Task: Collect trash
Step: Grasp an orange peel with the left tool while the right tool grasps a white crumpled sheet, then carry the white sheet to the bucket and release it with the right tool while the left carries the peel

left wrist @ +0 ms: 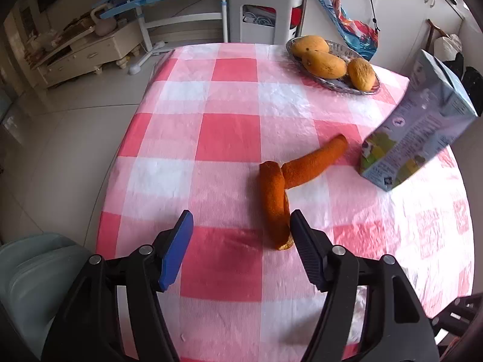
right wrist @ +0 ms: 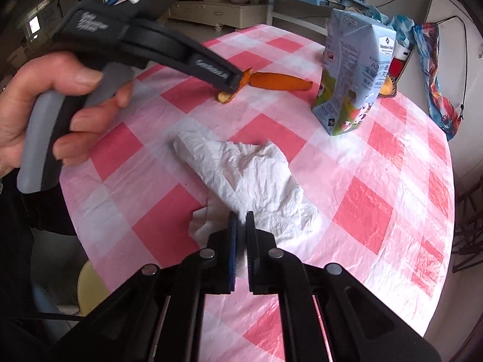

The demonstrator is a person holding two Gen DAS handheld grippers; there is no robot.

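Two strips of orange peel (left wrist: pixel 276 202) lie crossed on the pink checked tablecloth (left wrist: pixel 226 96). My left gripper (left wrist: pixel 241 226) is open just above the cloth, with its right finger touching the near strip. The peel (right wrist: pixel 280 82) and the left gripper (right wrist: pixel 232 86) also show in the right wrist view. A crumpled white tissue (right wrist: pixel 250 175) lies near the table's front. My right gripper (right wrist: pixel 241 223) is shut on the tissue's near edge. A tilted milk carton (left wrist: pixel 422 126) stands right of the peel; it also shows in the right wrist view (right wrist: pixel 353 69).
A glass dish (left wrist: pixel 344 83) holding three mangoes (left wrist: pixel 324 63) stands at the table's far right. A pale green bin (left wrist: pixel 33 283) sits on the floor left of the table. A white cart (left wrist: pixel 262 12) and a colourful bag (left wrist: pixel 347 21) stand behind.
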